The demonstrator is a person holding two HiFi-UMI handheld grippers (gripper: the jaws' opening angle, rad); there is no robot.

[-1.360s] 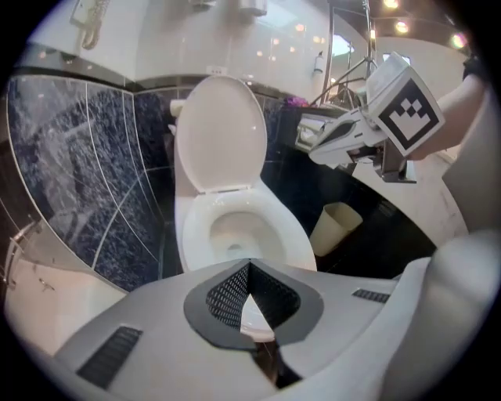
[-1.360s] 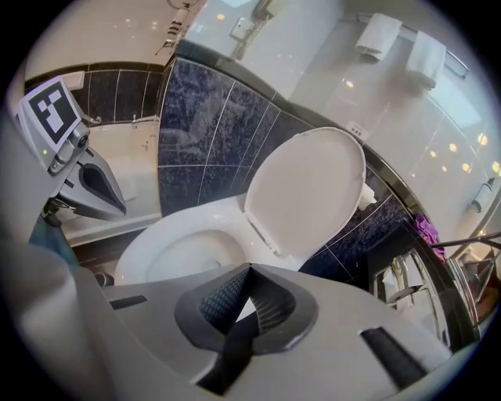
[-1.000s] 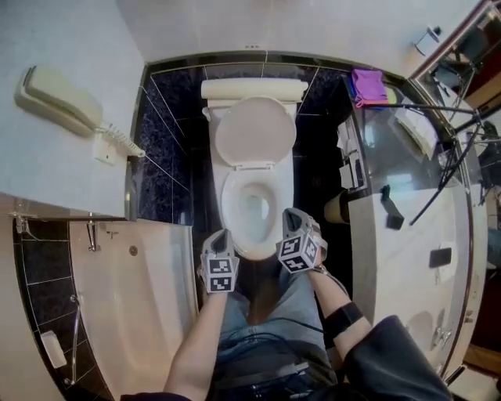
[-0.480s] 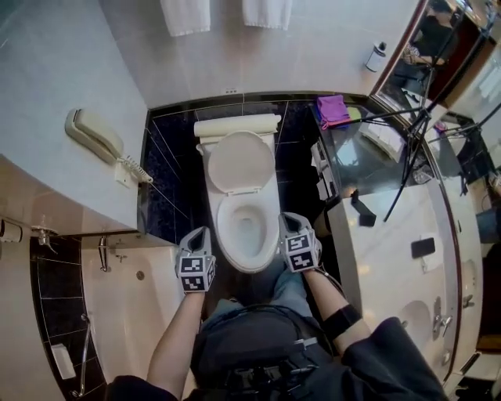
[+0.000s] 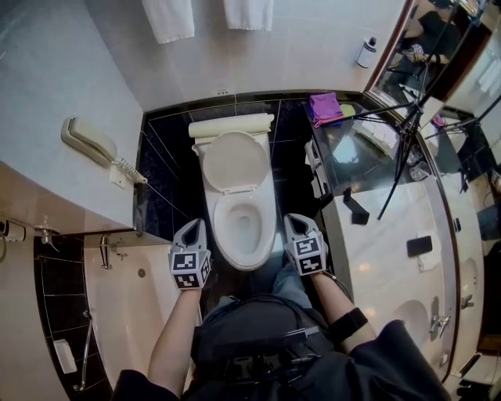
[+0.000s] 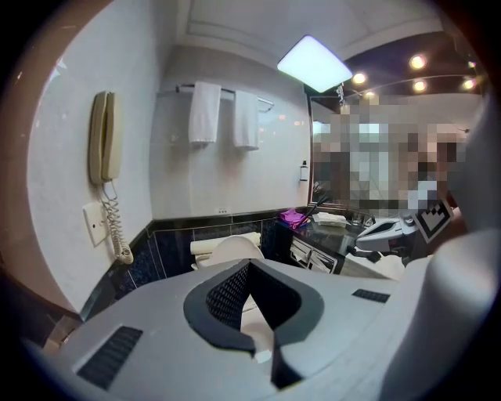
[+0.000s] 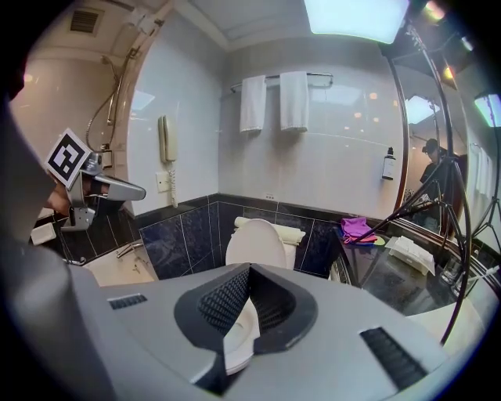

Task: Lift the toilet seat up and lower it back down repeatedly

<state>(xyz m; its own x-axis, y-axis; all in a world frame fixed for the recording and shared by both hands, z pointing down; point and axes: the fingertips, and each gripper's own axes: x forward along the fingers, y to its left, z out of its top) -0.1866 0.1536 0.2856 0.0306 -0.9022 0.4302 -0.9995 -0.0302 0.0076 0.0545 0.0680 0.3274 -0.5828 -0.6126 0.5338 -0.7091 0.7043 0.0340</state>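
Grey left gripper (image 5: 193,226), right gripper (image 5: 297,221) — marker cubes (image 5: 188,270), jeans (image 5: 288,286).

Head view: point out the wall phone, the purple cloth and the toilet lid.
wall phone (image 5: 88,141), head view, middle of the handset.
purple cloth (image 5: 324,106), head view, centre of the cloth.
toilet lid (image 5: 235,162), head view, middle of its face.

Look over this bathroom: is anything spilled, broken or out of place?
Nothing is spilled or broken. The toilet lid is up, the towels hang straight, and the phone sits in its cradle. Only a purple cloth lies bunched on the counter.
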